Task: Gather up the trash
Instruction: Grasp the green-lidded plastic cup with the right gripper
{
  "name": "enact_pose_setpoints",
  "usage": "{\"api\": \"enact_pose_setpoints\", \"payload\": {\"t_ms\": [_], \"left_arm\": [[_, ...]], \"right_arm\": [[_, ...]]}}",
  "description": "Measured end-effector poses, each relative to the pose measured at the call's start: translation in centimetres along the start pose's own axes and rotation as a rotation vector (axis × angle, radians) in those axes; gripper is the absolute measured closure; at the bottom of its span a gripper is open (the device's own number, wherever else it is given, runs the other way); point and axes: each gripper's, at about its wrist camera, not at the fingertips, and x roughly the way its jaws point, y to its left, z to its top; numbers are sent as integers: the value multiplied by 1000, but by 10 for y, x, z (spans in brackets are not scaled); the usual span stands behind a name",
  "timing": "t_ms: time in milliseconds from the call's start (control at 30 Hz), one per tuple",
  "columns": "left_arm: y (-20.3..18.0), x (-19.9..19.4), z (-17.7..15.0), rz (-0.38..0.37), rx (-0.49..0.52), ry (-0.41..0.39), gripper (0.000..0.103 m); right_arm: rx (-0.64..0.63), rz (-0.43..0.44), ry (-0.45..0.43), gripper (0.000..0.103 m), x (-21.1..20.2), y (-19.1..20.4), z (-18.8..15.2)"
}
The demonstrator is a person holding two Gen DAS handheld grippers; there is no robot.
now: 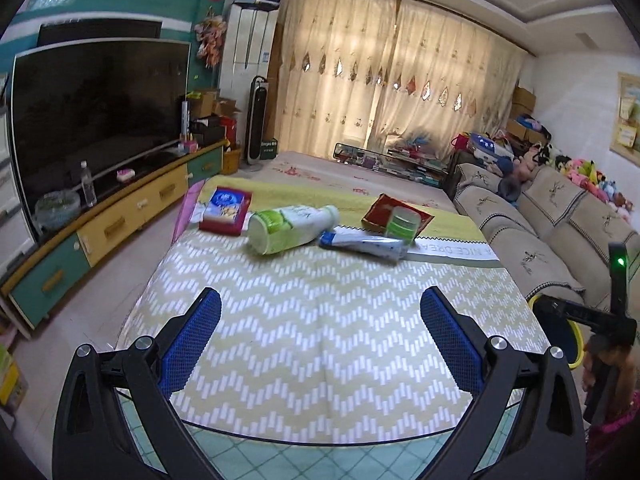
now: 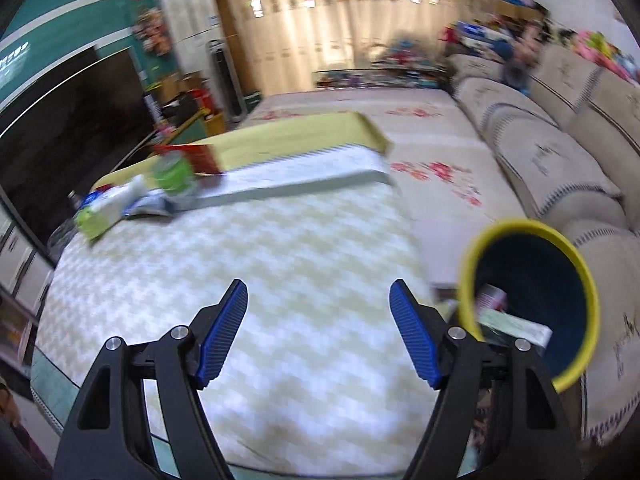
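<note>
On the table's far half lie a white and green bottle [image 1: 290, 228] on its side, a blue and white tube [image 1: 362, 245], a green cup [image 1: 404, 222] on a red packet [image 1: 384, 210], and a red and blue box [image 1: 226, 210]. My left gripper [image 1: 320, 320] is open over the near part of the zigzag tablecloth [image 1: 320, 320], nothing between its fingers. The right gripper [image 2: 318, 312] is also open and empty above the cloth. A dark blue bin with a yellow rim [image 2: 532, 300] stands to its right, with some packaging inside. In the blurred right wrist view, the bottle [image 2: 108, 208] and cup [image 2: 174, 172] lie far left.
A TV [image 1: 96, 120] on a low green and yellow cabinet [image 1: 120, 224] runs along the left. A beige sofa [image 1: 552, 232] lines the right, soft toys piled behind it. The other gripper's body and a hand [image 1: 608, 340] show at the left wrist view's right edge beside the bin [image 1: 560, 328].
</note>
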Motion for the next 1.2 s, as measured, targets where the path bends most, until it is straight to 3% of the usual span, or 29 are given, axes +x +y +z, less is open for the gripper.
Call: {"api": "enact_pose_setpoints", "payload": {"t_ms": [233,633,867,1200], "left_arm": [[19,10,-9,-5,-26,12,5],[40,36,-16,-21,-44,58,5],[45,46,-20,-35,-53,80,5],[50,56,-26,-54,-66,100,5]], "right_arm": [[-117,45,0,33,30,81,29],[-184,63,-7,33,94,166,74],[-162,33,27,33,140,191,100],[-113,-44,84,36,183,190,110]]}}
